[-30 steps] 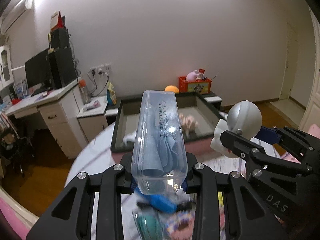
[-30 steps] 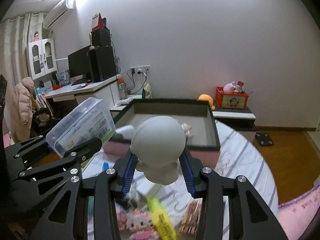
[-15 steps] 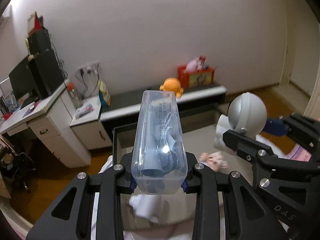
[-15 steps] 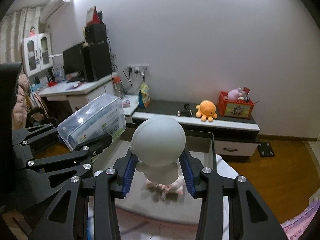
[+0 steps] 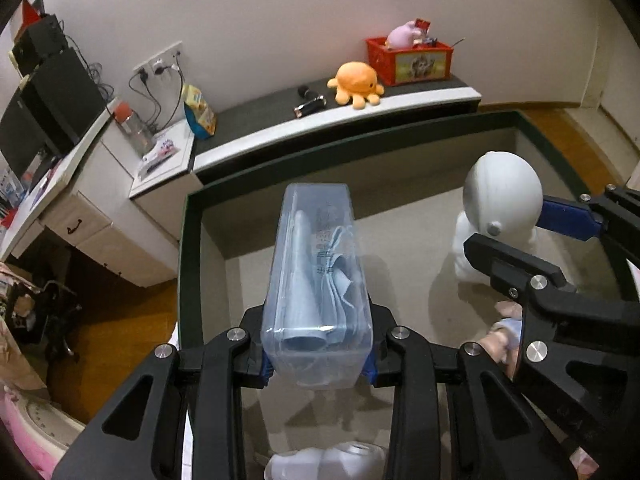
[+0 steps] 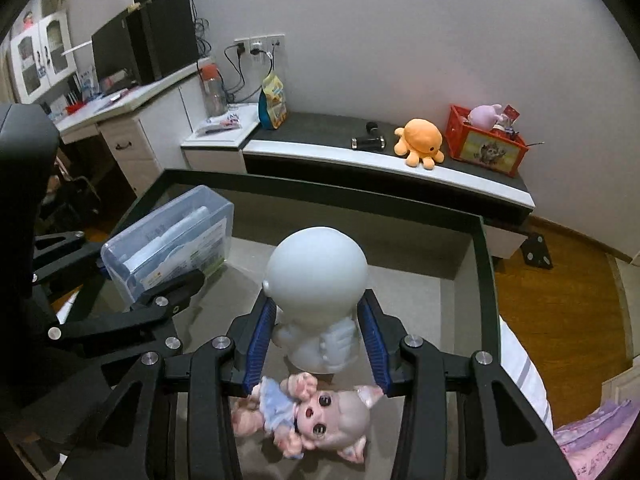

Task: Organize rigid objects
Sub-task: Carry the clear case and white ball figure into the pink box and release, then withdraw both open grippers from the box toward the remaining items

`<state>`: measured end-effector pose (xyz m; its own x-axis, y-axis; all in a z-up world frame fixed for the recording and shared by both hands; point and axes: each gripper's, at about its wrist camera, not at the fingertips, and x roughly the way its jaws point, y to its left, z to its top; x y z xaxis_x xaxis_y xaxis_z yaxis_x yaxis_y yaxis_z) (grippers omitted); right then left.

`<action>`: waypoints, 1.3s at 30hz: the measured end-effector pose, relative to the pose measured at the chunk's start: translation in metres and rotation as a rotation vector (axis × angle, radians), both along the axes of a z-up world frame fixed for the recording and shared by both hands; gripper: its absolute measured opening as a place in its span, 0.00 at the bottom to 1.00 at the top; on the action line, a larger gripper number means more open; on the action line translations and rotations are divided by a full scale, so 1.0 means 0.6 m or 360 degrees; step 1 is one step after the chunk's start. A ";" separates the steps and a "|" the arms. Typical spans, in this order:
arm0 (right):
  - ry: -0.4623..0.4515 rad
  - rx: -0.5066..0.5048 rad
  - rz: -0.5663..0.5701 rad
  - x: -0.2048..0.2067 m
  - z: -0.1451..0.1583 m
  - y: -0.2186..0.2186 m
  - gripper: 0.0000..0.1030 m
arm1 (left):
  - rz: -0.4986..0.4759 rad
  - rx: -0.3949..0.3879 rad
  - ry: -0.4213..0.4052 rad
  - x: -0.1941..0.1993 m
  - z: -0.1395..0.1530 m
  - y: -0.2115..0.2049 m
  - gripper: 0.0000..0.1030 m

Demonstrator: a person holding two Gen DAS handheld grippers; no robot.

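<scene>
**Over the tray with both loads, nothing let go yet**

Partly done, judging by the tray [image 5: 188, 248]. Already holds a doll [image 6: 316, 412] on its floor near the front edge, plus a white item [image 5: 324, 464] at that same edge, too cut off to identify. Left to do for the two things in hand: lowering, letting go, pulling clear. Cannot tell how much waits outside the tray, with hardly any tabletop in view.

Left gripper [image 5: 318, 364]: narrowed onto a clear plastic box [image 5: 318, 280], pinching its near end between the blue pads and pointing the rest forward over the left half of the tray. Hangs clear of the tray floor, to judge by the shadow beneath.

Right gripper [image 6: 316, 344]: partly closed on a white round-headed figure [image 6: 318, 292], squeezing the body from both sides with the head above the pads. Sits over the right half of the tray, just behind the doll. Hard to say whether the base touches the tray floor. Well apart from the box, so probably no clash in setting both down.
</scene>
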<state>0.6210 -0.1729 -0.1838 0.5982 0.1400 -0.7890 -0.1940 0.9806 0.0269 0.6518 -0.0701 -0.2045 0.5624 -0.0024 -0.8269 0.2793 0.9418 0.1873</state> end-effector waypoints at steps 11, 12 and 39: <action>-0.0102 0.0071 -0.0060 -0.036 0.044 -0.020 0.82 | 0.0097 0.0021 -0.0231 -0.049 0.070 0.041 0.87; -0.0133 0.0088 -0.0059 -0.048 0.056 -0.022 0.82 | 0.0098 0.0004 -0.0280 -0.065 0.085 0.046 0.88; -0.0947 0.0064 -0.0076 -0.614 0.171 -0.011 0.89 | 0.0120 -0.0383 -0.1020 -0.659 0.178 0.103 1.00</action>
